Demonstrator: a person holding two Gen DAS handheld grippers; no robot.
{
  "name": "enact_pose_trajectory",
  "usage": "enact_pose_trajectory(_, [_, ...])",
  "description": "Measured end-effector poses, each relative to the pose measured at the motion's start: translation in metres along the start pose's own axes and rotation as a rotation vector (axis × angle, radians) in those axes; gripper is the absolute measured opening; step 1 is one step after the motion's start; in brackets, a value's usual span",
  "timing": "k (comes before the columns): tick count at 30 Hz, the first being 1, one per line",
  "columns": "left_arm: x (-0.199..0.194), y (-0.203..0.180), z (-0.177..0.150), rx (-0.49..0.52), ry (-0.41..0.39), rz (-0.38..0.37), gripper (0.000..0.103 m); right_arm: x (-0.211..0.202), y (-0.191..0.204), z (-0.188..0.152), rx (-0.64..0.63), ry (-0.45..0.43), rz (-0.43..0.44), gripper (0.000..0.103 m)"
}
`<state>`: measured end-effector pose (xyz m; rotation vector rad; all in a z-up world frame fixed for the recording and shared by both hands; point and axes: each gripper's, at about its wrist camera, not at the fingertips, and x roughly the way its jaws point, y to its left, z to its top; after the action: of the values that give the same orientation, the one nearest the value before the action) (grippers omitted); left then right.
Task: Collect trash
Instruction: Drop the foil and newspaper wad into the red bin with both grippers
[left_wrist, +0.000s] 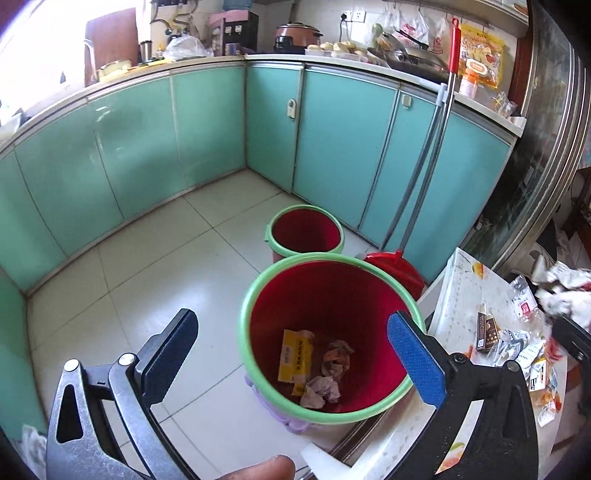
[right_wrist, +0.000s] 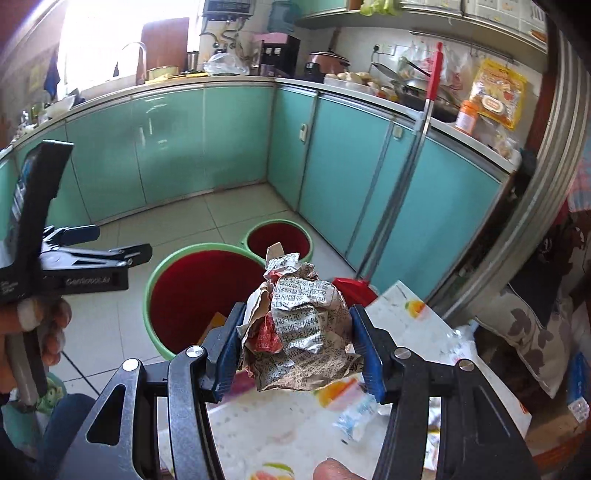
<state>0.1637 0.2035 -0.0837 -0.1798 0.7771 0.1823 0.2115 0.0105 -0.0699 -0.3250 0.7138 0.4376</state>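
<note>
My left gripper (left_wrist: 291, 321) is open and empty above the large red bin with a green rim (left_wrist: 255, 291). A yellow carton (left_wrist: 295, 354) and crumpled papers (left_wrist: 334, 360) lie at the bin's bottom. In the right wrist view my right gripper (right_wrist: 297, 314) is shut on a crumpled printed paper wrapper (right_wrist: 303, 325), held over the table edge just right of the same bin (right_wrist: 151, 291). The left gripper (right_wrist: 114, 242) shows there at the left, held by a hand. Several wrappers (left_wrist: 517, 343) lie on the table (left_wrist: 461, 295).
A smaller red bin (left_wrist: 306, 232) stands behind the large one. A red dustpan (left_wrist: 397, 271) and a broom handle (left_wrist: 445, 110) lean on the teal cabinets (left_wrist: 343, 147). White floor tiles (left_wrist: 147, 277) lie left of the bins. The counter above is cluttered.
</note>
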Motion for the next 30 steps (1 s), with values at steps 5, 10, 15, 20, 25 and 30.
enact_pose_trajectory(5, [-0.021, 0.029, -0.005, -0.006, -0.015, 0.028, 0.103, 0.061, 0.038, 0.023, -0.008, 0.006, 0.061, 0.054])
enact_pose_trajectory(10, [-0.03, 0.049, -0.008, -0.038, -0.022, 0.041, 0.103, 0.113, 0.065, 0.036, 0.002, 0.06, 0.099, 0.058])
enact_pose_trajectory(15, [-0.031, 0.061, -0.016, -0.064, -0.002, 0.05, 0.103, 0.144, 0.083, 0.039, -0.009, 0.102, 0.099, 0.069])
enact_pose_trajectory(20, [-0.034, 0.065, -0.022, -0.072, 0.0, 0.056, 0.103, 0.147, 0.082, 0.036, -0.004, 0.115, 0.084, 0.084])
enact_pose_trajectory(25, [-0.038, 0.061, -0.021, -0.076, -0.013, 0.041, 0.103, 0.131, 0.073, 0.033, -0.005, 0.094, 0.057, 0.084])
enact_pose_trajectory(30, [-0.041, 0.04, -0.018, -0.043, -0.027, 0.012, 0.103, 0.094, 0.051, 0.021, 0.02, 0.074, 0.016, 0.084])
